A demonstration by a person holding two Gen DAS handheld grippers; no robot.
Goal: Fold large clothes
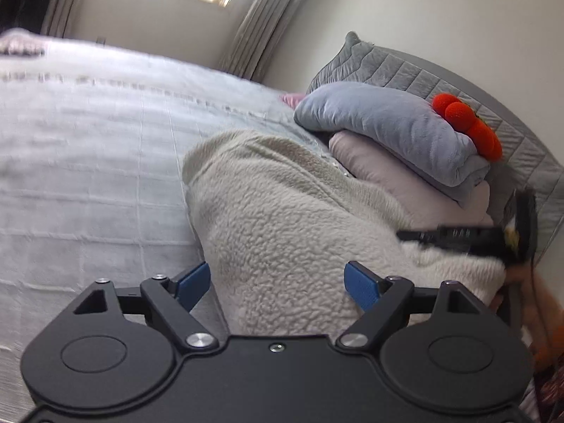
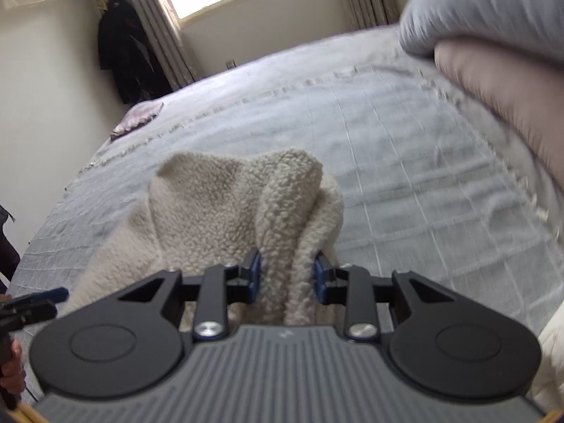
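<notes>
Center-bottom of the right wrist view, my right gripper is clamped on a bunched edge of the cream fleece garment, heaped on the bed. Left gripper hangs wide open over it, holding nothing. Looks mid-fold; next I'd pinch the opposite edge.

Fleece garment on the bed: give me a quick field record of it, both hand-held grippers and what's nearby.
garment: cream fleece garment, bunched, lying on the bedspread
right hand-held gripper: shut on a thick fold of the fleece
left hand-held gripper: open, blue pads either side of the fleece, nothing pinched
nearby: folded grey blanket stacked on a pale pink pillow, beside the garment at the headboard
fold state: not yet laid flat
</notes>
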